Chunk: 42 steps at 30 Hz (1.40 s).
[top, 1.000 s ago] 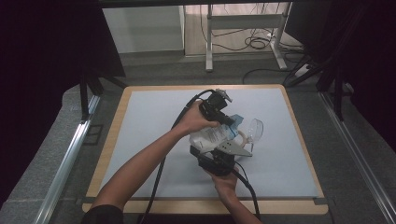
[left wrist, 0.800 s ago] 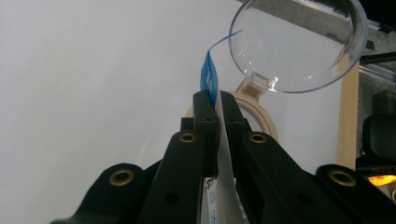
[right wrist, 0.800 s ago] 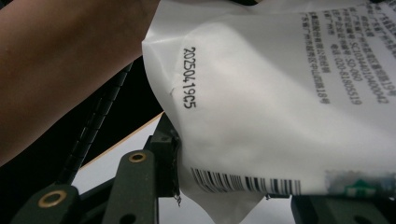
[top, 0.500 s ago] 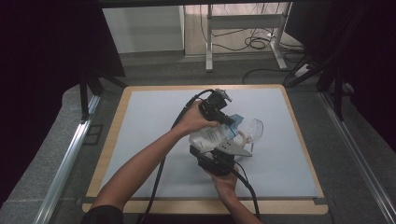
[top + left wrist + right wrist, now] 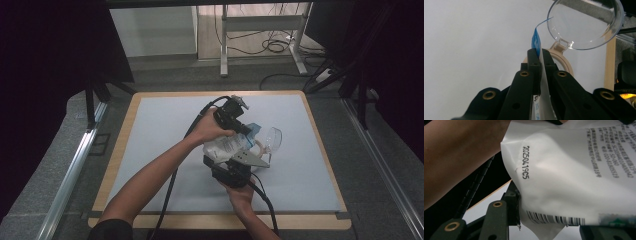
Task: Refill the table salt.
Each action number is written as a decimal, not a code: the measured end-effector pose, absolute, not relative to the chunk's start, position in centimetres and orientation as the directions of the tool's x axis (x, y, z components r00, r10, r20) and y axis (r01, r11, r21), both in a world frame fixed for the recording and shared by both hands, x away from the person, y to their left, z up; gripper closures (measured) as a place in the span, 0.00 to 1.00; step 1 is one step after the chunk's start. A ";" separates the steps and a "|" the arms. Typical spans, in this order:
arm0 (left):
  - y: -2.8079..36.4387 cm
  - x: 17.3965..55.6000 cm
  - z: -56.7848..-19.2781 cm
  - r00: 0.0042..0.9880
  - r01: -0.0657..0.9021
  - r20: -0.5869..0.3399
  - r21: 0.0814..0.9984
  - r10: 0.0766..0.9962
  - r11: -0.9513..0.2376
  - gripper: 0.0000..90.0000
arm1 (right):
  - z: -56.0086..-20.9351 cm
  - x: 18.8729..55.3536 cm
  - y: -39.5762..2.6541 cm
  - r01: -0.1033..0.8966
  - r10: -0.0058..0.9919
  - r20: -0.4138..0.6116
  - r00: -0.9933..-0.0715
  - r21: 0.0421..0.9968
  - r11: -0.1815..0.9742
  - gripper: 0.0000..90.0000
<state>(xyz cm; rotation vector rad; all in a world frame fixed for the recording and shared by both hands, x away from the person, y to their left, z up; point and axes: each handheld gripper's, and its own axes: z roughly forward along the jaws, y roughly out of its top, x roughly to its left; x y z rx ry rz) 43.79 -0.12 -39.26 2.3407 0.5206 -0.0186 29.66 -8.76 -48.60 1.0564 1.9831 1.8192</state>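
Note:
A white pouch (image 5: pixel 226 145) with a blue top edge and black print is held up over the middle of the table between both grippers. My left gripper (image 5: pixel 247 131) comes in from the far side, and its jaws (image 5: pixel 539 53) are shut on the pouch's blue top strip (image 5: pixel 535 41). From the near side, my right gripper (image 5: pixel 227 159) is shut on the pouch's lower part, close to the barcode (image 5: pixel 554 220). One of its fingers (image 5: pixel 512 202) presses the pouch's edge. Just beyond the pouch stands a clear container with a beige rim (image 5: pixel 564 61) and an open round clear lid (image 5: pixel 584 22), also on the table (image 5: pixel 272 137).
The pale grey mat (image 5: pixel 160 145) with a wooden border (image 5: pixel 320 135) covers the table. Black cables trail from both grippers toward the near edge. Metal rails run along both sides, and a desk frame with cables stands on the floor beyond.

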 end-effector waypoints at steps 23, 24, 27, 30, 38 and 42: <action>-0.2 43.9 -39.3 0.919 0.373 -0.158 0.652 0.362 -0.660 0.99 | -48.4 29.7 -8.7 0.336 0.652 0.287 -0.702 0.940 -0.051 0.64; -0.2 43.9 -39.3 0.919 0.372 -0.158 0.652 0.362 -0.660 0.99 | -48.4 29.7 -8.7 0.336 0.652 0.286 -0.702 0.940 -0.051 0.64; -0.2 43.9 -39.3 0.919 0.372 -0.157 0.652 0.362 -0.661 0.99 | -48.5 29.7 -8.7 0.334 0.654 0.285 -0.701 0.941 -0.052 0.64; -0.2 43.9 -39.3 0.919 0.372 -0.157 0.653 0.362 -0.660 0.99 | -48.4 29.7 -8.7 0.332 0.651 0.284 -0.703 0.942 -0.052 0.64; -0.1 43.8 -39.2 0.917 0.374 -0.155 0.653 0.366 -0.659 0.99 | -48.3 29.7 -8.7 0.343 0.640 0.300 -0.707 0.937 -0.060 0.64; -0.1 43.8 -39.2 0.918 0.373 -0.154 0.653 0.367 -0.659 0.99 | -48.3 29.7 -8.7 0.343 0.640 0.299 -0.707 0.938 -0.059 0.64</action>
